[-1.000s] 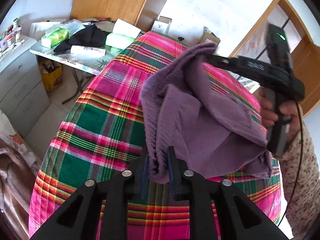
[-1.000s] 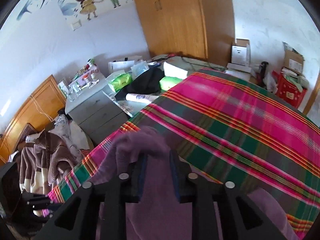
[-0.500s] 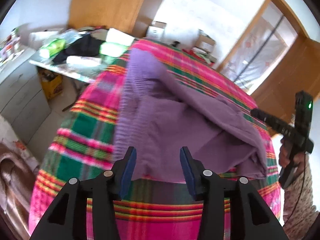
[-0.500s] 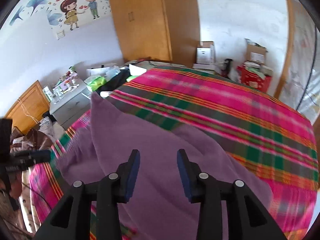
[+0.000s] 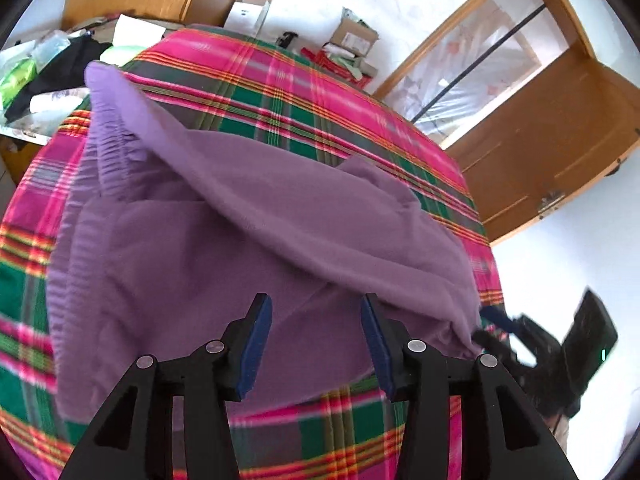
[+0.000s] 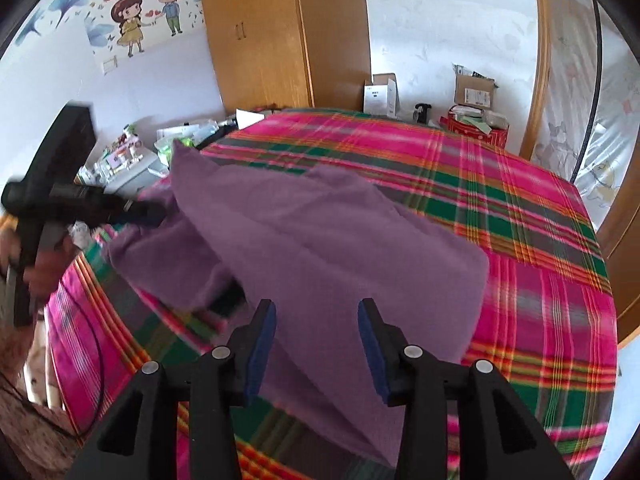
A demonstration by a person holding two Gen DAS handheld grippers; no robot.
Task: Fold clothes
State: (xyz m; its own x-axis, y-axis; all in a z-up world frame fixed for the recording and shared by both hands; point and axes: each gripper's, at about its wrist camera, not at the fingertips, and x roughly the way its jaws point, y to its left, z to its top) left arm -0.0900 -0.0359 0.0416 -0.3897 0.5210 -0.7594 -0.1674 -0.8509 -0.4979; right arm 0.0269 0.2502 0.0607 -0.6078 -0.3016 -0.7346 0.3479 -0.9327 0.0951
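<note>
The purple garment (image 5: 248,240) lies rumpled on the plaid bed (image 6: 520,208), let go. The left gripper (image 5: 316,344) is released; the right gripper (image 6: 316,344) is opening, empty. Next, I'd guess: smooth it flat and grasp an edge.

A garment (image 5: 224,248) is lying crumpled on the bed (image 5: 352,120), near its front edge. A cluttered table (image 5: 44,80) is standing left of the bed, a wardrobe (image 6: 272,36) behind it, and boxes (image 6: 474,92) are sitting beyond the bed's far end, a door (image 5: 560,152) to the right.
</note>
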